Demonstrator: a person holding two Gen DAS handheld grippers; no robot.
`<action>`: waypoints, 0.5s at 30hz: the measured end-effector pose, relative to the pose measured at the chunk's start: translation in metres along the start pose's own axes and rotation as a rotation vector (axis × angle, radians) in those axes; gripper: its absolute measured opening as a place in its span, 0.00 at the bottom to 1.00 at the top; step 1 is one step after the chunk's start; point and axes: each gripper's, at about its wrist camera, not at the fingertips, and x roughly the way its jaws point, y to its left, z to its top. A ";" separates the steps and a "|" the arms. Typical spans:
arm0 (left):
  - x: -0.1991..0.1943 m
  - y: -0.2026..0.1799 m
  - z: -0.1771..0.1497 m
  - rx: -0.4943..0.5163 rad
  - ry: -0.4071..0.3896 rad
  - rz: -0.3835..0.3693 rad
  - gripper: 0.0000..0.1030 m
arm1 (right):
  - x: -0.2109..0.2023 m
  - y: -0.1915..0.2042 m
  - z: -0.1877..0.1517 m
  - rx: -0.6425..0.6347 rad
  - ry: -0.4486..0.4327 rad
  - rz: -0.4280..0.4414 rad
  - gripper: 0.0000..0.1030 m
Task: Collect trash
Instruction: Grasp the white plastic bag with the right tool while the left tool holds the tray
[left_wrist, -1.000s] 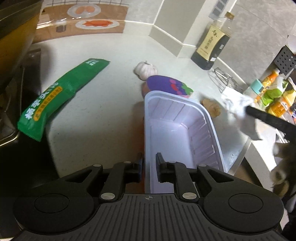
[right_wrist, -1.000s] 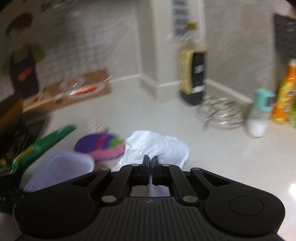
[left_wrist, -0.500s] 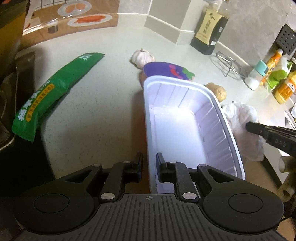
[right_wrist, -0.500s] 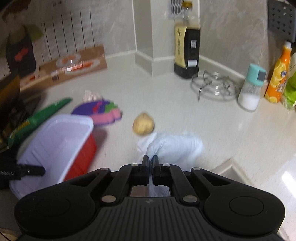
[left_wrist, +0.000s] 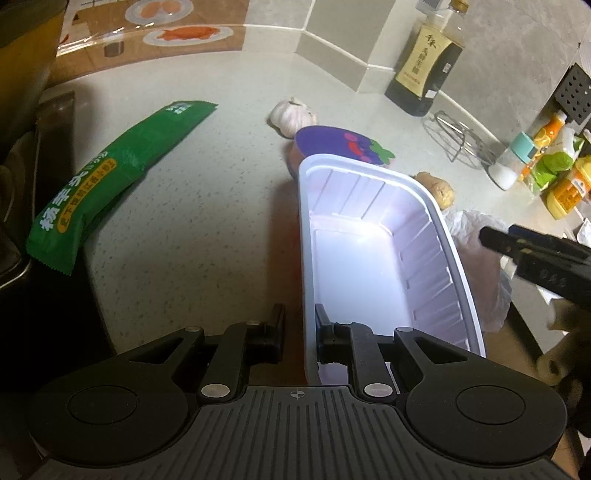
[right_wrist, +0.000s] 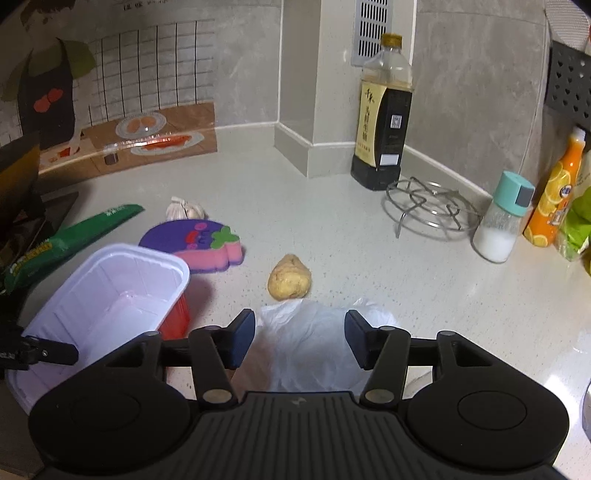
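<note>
A: Where is your long white plastic tub (left_wrist: 376, 254) with the red outside, and which way does it point?

B: Your left gripper (left_wrist: 299, 325) holds it by the near rim, one finger inside the wall and one outside. Its long side runs away from you, toward the purple foam eggplant mat (left_wrist: 343, 146). The open side faces up. The near end hangs past the edge of the pale speckled counter (left_wrist: 207, 206).

A: And your other hand?

B: Your right gripper (right_wrist: 300, 334) tips down over the crumpled white plastic bag (right_wrist: 314, 339), just right of the tub. Its jaws are opening now. The bag sits between the blue pads (right_wrist: 242, 338), but they do not press it. It rests at the counter edge.

A: What else is around the tub?

B: A yellow lump of ginger (right_wrist: 290, 277) lies just past the bag. A white garlic bulb (left_wrist: 291, 114) sits behind the mat. A long green snack packet (left_wrist: 110, 173) lies well left of the tub, pointing slantwise away. Far right of the tub stand a dark sauce bottle (right_wrist: 384, 114), a round wire rack (right_wrist: 428, 206) and a salt shaker with a teal cap (right_wrist: 504, 218).
</note>
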 end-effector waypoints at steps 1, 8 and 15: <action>-0.001 0.000 0.000 -0.001 -0.002 -0.004 0.17 | 0.002 0.002 -0.001 -0.008 0.008 -0.006 0.53; -0.004 0.002 -0.003 0.000 -0.007 -0.013 0.18 | 0.012 0.015 -0.003 -0.052 -0.003 -0.107 0.67; -0.001 0.003 -0.006 -0.002 -0.018 -0.011 0.20 | 0.040 0.007 -0.005 -0.007 0.098 -0.067 0.68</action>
